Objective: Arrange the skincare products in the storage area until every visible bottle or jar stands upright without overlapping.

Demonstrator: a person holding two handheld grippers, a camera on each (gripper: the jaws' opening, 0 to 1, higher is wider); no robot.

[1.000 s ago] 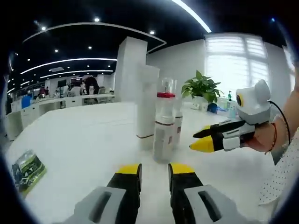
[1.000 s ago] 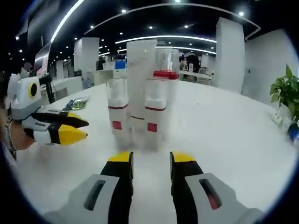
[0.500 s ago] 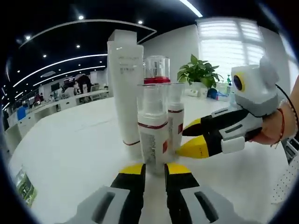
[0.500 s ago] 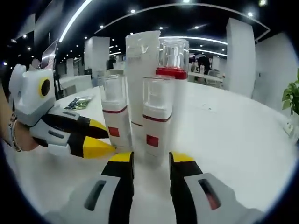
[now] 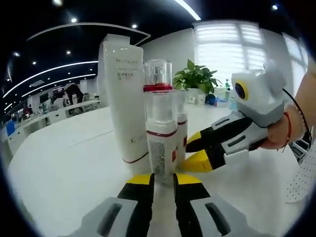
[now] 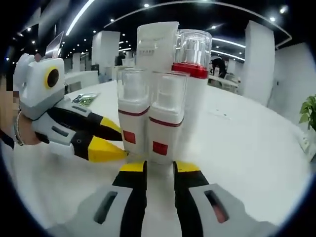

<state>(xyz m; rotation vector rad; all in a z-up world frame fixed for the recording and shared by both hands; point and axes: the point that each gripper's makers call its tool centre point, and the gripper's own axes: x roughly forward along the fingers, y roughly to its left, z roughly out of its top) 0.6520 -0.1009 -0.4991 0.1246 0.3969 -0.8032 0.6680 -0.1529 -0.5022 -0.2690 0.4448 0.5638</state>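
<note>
cylindrical clear-capped bottles (image 6: pixel 165 118), glossy white table (image 6: pixel 247 143)

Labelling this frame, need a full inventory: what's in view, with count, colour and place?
tall tube: 1, white, upright at the back of the cluster
pump bottle: 1, white with red collar and clear cap, upright beside the tube
small bottles: 2, white with red labels and clear caps, upright in front
table: 1, white, under everything
potted plant: 1, green, far side
left gripper: yellow-tipped fingers, near the cluster
right gripper: yellow-tipped fingers, near the cluster
</note>
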